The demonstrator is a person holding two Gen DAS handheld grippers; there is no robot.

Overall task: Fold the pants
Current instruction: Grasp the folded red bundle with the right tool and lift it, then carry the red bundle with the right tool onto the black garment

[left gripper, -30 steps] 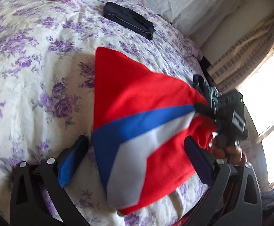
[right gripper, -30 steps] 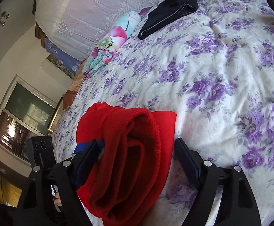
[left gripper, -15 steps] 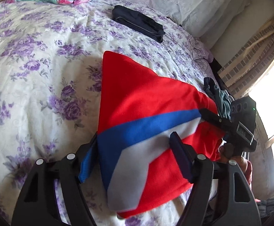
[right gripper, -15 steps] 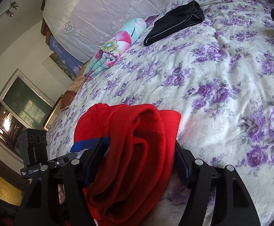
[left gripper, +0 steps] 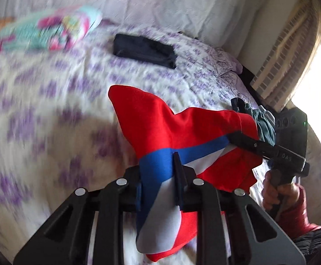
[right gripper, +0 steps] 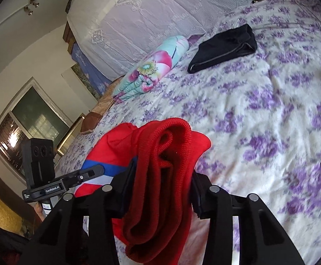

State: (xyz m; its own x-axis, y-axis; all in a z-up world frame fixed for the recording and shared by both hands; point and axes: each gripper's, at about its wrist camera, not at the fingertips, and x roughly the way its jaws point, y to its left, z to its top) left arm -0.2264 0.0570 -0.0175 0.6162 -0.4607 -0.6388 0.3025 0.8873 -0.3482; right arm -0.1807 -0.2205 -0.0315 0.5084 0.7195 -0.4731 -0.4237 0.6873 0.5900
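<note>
The red pants (left gripper: 160,119) hang between the two grippers, lifted partly off the floral bedspread (left gripper: 50,114), with one red corner pointing toward eleven o'clock in the left wrist view. The left gripper (left gripper: 158,176) has just been closing, and its jaws now pinch the blue and white striped part of the pants, the cloth bunched tight between the pads and spilling down toward six o'clock. The right gripper (right gripper: 160,190) has also just been closing; its jaws clamp a thick roll of the ribbed red waistband, which bulges above the fingers toward twelve o'clock and droops below them.

From the left wrist view, the right gripper (left gripper: 237,138) comes in from three o'clock, its finger laid on the far end of the blue stripe, with the person's hand (left gripper: 277,190) and a red sleeve (left gripper: 304,212) below it at about four o'clock. From the right wrist view, the left gripper (right gripper: 94,171) shows at nine o'clock, biting the stripe.

Farther up the bed, at about twelve o'clock from the pants, lies a folded black garment (left gripper: 144,50), well apart from them. A rolled floral quilt (right gripper: 151,66) sits at ten o'clock near the white lace cover (right gripper: 149,13). A crumpled dark green cloth (left gripper: 262,121) lies at the bed's edge just beyond the right gripper.
</note>
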